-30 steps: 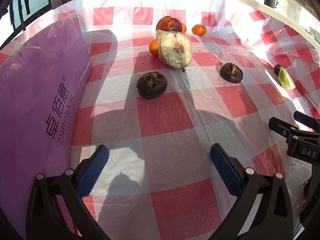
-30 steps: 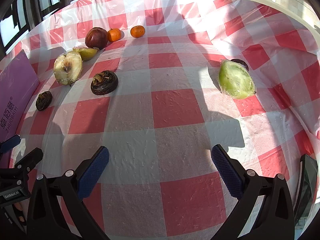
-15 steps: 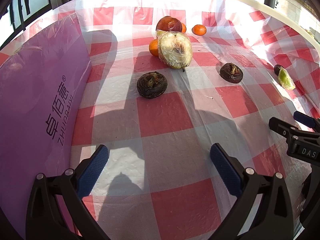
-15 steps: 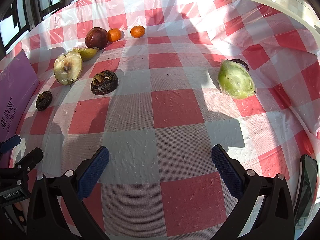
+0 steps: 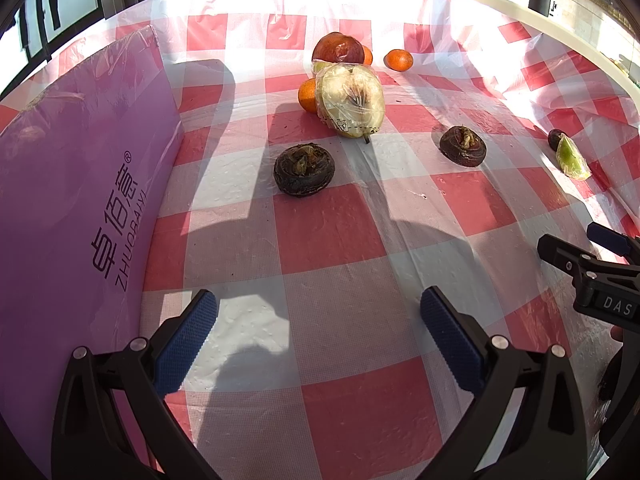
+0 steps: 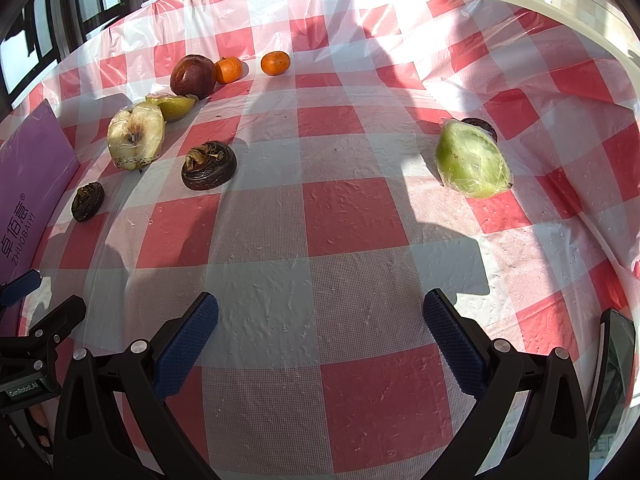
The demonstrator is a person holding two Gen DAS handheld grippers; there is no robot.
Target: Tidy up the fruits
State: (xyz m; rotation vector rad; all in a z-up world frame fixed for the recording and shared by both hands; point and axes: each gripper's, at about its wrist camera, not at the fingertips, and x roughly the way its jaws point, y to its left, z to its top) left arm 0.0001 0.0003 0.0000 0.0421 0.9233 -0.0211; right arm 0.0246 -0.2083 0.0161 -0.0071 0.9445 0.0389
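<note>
Both claws, left claw (image 5: pixel 316 328) and right claw (image 6: pixel 320 328), wide, empty. Wrapped pear half (image 5: pixel 352 101) ahead of left claw: slick film, likely slips if pinched.

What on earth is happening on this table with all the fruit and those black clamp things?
A person holds two hand grippers over a checked tablecloth to sort fruit. The left gripper and the right gripper are both open and hold nothing. Scattered ahead lie a wrapped pear half, a red apple, tangerines, dark water chestnuts and a wrapped green fruit piece. A purple box stands on the left. No fruit has been picked up.
</note>
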